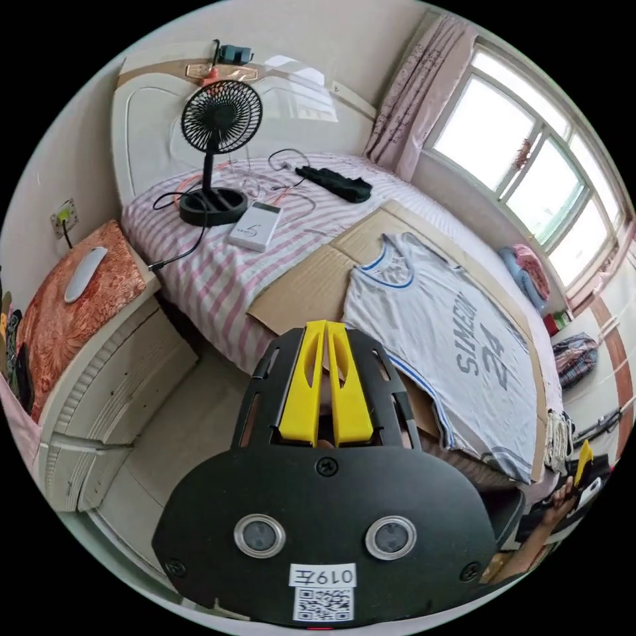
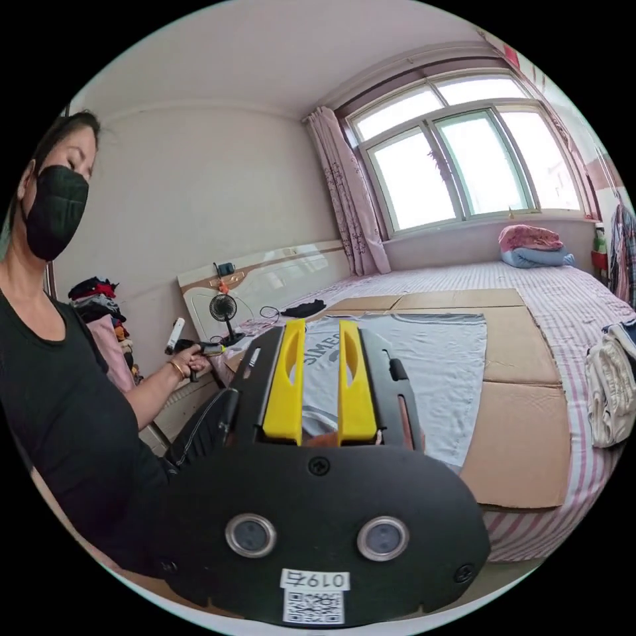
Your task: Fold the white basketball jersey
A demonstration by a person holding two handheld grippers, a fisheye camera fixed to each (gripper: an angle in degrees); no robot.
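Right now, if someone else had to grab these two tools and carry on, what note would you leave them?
Left gripper: shut, holding nothing, held off the bed's edge.
Right gripper: open, empty, held over the near end of the jersey.
White jersey: spread flat, face up, on cardboard sheets on the striped bed.
Done: jersey laid out; no fold shows.
Left: all the folding. A fan stands near the headboard, well apart from the jersey.
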